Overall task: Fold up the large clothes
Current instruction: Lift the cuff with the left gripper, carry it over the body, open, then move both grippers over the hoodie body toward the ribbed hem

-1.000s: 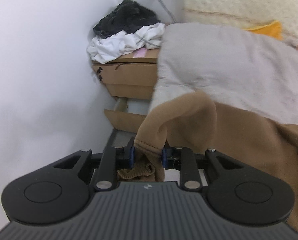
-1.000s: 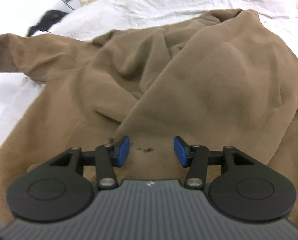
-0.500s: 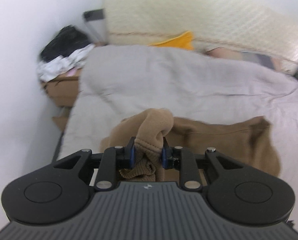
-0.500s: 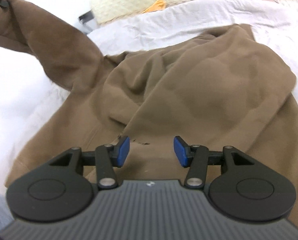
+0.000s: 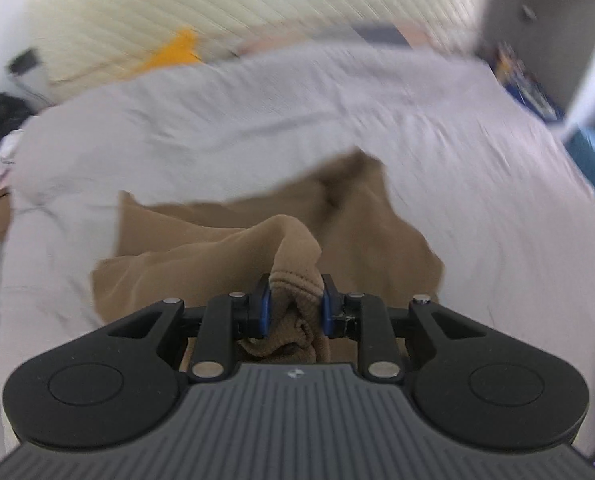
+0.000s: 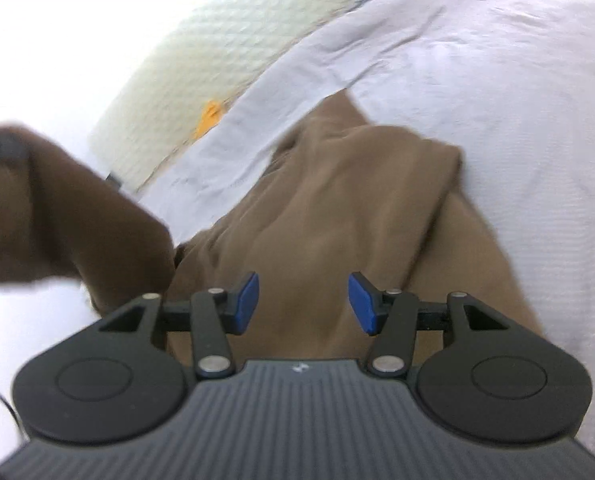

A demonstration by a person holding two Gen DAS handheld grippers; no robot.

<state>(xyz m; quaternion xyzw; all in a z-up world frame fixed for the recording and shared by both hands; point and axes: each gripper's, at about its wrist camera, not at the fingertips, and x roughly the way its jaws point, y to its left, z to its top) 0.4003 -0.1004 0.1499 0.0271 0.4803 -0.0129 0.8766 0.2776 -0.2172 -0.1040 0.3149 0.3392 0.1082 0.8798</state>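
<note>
My left claw grips a ribbed cuff of the brown garment, lifted above the bed. My right claw hovers half-open over the garment, gripping nothing.

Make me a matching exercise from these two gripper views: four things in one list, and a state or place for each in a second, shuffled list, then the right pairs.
Things:
1. left gripper
2. right gripper
3. brown fleece garment
4. orange cloth

States or places:
A. open, nothing between its blue pads
B. against the cream quilted headboard
C. shut on a ribbed cuff
D. spread on the pale grey bedcover

Pairs: 1-C, 2-A, 3-D, 4-B
</note>
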